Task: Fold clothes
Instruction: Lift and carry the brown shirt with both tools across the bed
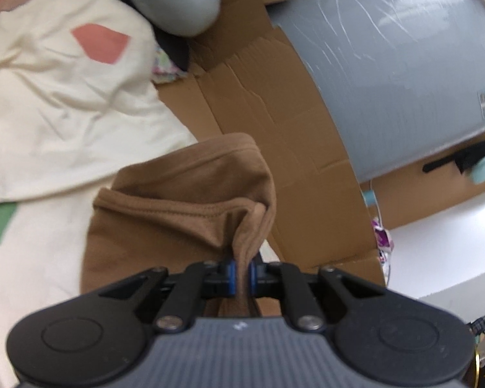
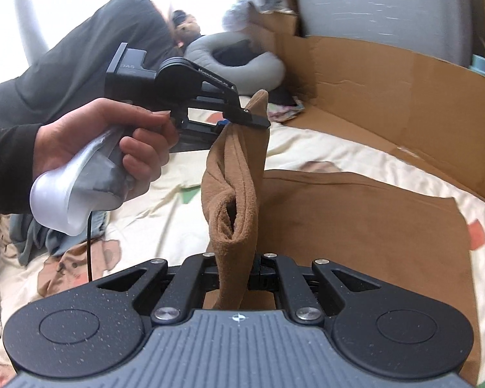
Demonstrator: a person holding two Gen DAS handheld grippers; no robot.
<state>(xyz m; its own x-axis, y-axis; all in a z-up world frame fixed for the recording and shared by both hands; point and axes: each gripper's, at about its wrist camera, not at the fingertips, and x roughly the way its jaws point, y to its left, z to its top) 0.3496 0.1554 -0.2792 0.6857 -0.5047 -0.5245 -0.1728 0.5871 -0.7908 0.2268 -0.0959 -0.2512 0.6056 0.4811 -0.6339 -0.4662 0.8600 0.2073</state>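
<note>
A brown garment (image 2: 355, 226) lies partly spread on a cream bedspread (image 2: 310, 148). One edge of it is lifted into a hanging fold (image 2: 236, 174) between the two grippers. My left gripper (image 1: 241, 274) is shut on a bunched hem of the brown garment (image 1: 184, 200), blue pads pinching the cloth. From the right wrist view the left gripper (image 2: 242, 119) shows at upper middle, held by a hand (image 2: 113, 139), clamping the fold's far corner. My right gripper (image 2: 236, 274) is shut on the near end of the same fold.
Flattened cardboard (image 1: 274, 106) borders the bed on the right, with a grey panel (image 1: 388, 64) behind it. A grey curved pillow (image 2: 242, 61) and a dark pillow (image 2: 90, 51) lie at the far end. Rumpled clothes (image 2: 35, 236) sit at the left.
</note>
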